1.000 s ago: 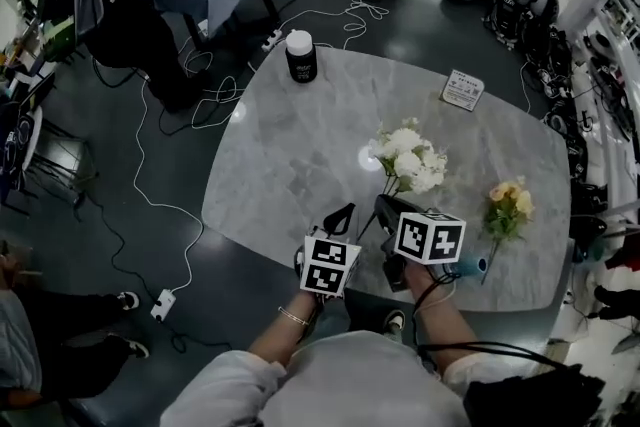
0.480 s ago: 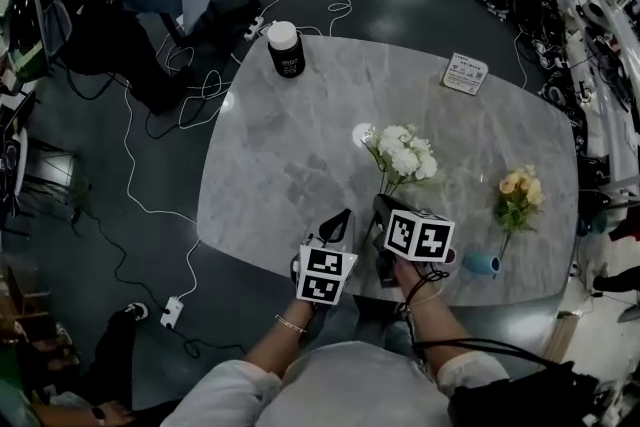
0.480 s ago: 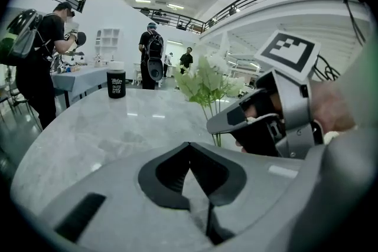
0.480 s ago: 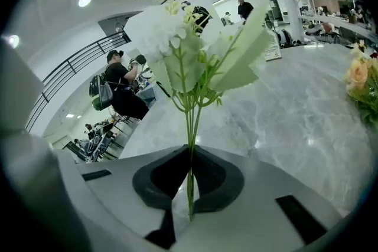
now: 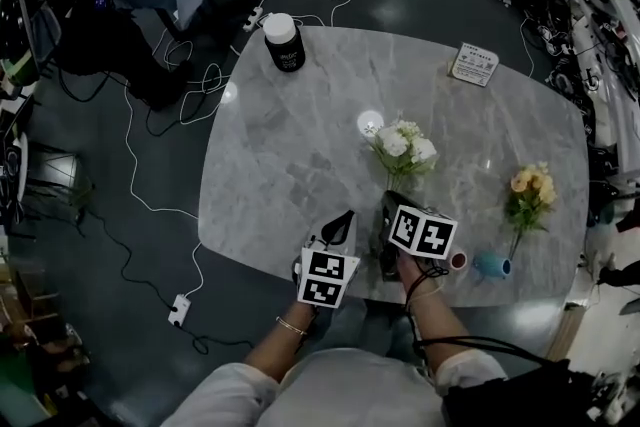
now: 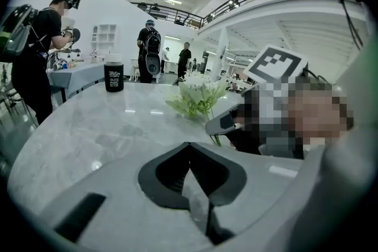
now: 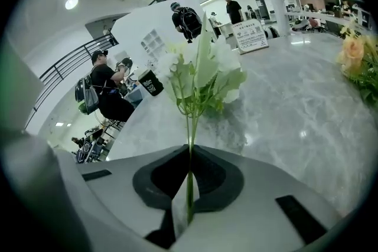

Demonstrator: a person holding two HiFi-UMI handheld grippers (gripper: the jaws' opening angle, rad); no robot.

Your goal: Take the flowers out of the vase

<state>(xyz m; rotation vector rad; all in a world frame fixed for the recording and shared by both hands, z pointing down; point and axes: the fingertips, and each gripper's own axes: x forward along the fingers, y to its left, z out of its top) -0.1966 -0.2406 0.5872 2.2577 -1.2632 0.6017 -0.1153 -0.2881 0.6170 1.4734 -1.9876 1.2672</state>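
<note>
My right gripper (image 5: 388,205) is shut on the green stems of a bunch of white flowers (image 5: 402,145), held over the near middle of the marble table (image 5: 290,145). In the right gripper view the stems (image 7: 189,144) run up from between the closed jaws of the right gripper (image 7: 188,186) to the blooms (image 7: 201,68). A bunch of yellow flowers (image 5: 530,193) stands in a small blue vase (image 5: 491,265) at the near right. My left gripper (image 5: 343,218) hangs shut and empty at the table's near edge, left of the right one. Its jaws (image 6: 192,186) hold nothing.
A black can with a white lid (image 5: 283,43) stands at the table's far left, and a printed card (image 5: 474,63) at the far right. A small round thing with a dark red rim (image 5: 457,261) lies beside the blue vase. Cables (image 5: 200,95) trail on the floor, and people stand around.
My right gripper has sunk toward the table with the white flowers in it. The left gripper has come down a little. The yellow flowers and vase have not moved on the table.
</note>
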